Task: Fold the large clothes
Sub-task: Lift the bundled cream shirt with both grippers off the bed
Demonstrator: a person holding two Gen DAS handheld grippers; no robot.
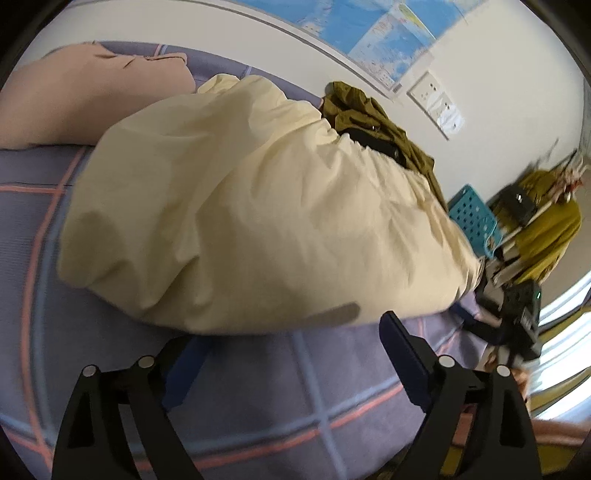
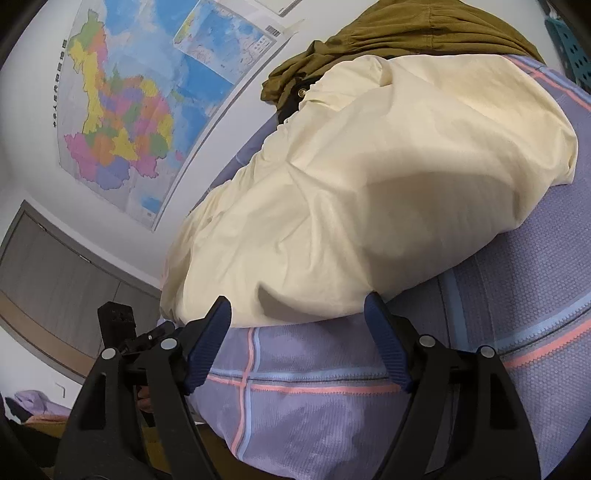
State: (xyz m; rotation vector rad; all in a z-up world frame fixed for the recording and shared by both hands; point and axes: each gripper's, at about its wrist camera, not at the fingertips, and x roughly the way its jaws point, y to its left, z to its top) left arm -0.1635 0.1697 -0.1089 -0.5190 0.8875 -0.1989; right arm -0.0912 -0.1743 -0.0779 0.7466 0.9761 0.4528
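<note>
A large cream garment [image 1: 240, 203] lies bunched in a mound on a purple plaid bedsheet [image 1: 295, 391]. My left gripper [image 1: 295, 328] is open at the garment's near edge. Its left pad tip sits at or just under the hem, and nothing is pinched. In the right wrist view the same cream garment [image 2: 369, 184] fills the middle. My right gripper [image 2: 297, 299] is open, both blue fingertips touching or just short of the near hem. An olive garment [image 1: 369, 118] [image 2: 406, 33] lies crumpled behind the cream one, against the wall.
A pink pillow [image 1: 74, 99] lies at the bed's far left. Maps [image 2: 122, 110] hang on the wall. A teal perforated basket [image 1: 472, 218] and a mustard cloth [image 1: 546, 229] stand past the bed. The sheet [image 2: 314, 406] drops off at the near edge.
</note>
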